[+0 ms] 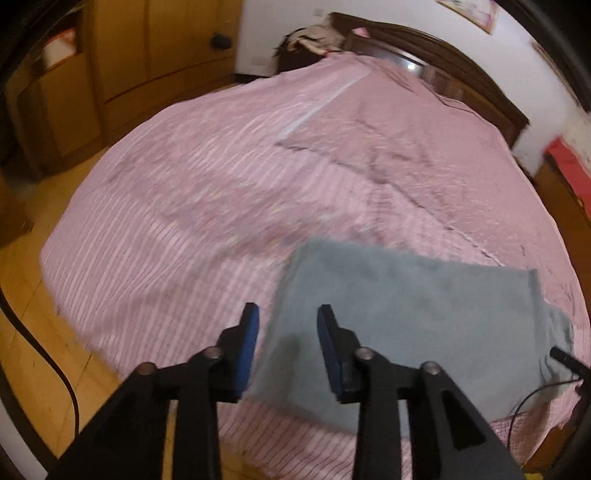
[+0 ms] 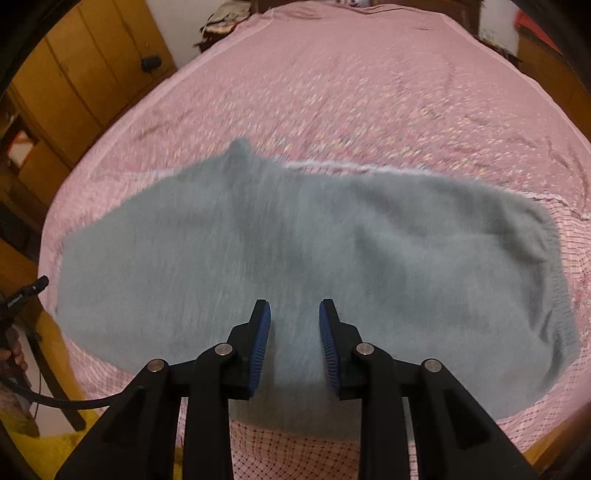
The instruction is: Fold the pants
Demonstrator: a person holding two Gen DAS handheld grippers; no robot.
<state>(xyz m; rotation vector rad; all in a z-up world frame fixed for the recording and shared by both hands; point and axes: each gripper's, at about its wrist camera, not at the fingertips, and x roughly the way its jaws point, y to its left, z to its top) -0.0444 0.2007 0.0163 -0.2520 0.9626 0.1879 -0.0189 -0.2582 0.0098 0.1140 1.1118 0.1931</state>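
Note:
Grey-blue pants [image 1: 406, 314] lie folded in a flat band near the front edge of a bed under a pink striped sheet [image 1: 221, 184]. In the right wrist view the pants [image 2: 295, 236] stretch wide across the pink sheet [image 2: 332, 92], with the elastic waistband at the right end. My left gripper [image 1: 288, 308] hovers open over the left end of the pants, its blue pads apart and nothing pinched. My right gripper [image 2: 294, 303] stands open above the middle of the pants' near edge, with only cloth showing below the gap.
A wooden wardrobe [image 1: 147, 48] stands left of the bed, and a dark headboard [image 1: 443, 62] with a heap of clothes [image 1: 314, 33] is at the far end. A black cable [image 1: 37, 350] hangs over the wooden floor. A hand [image 2: 14, 354] shows at the left edge.

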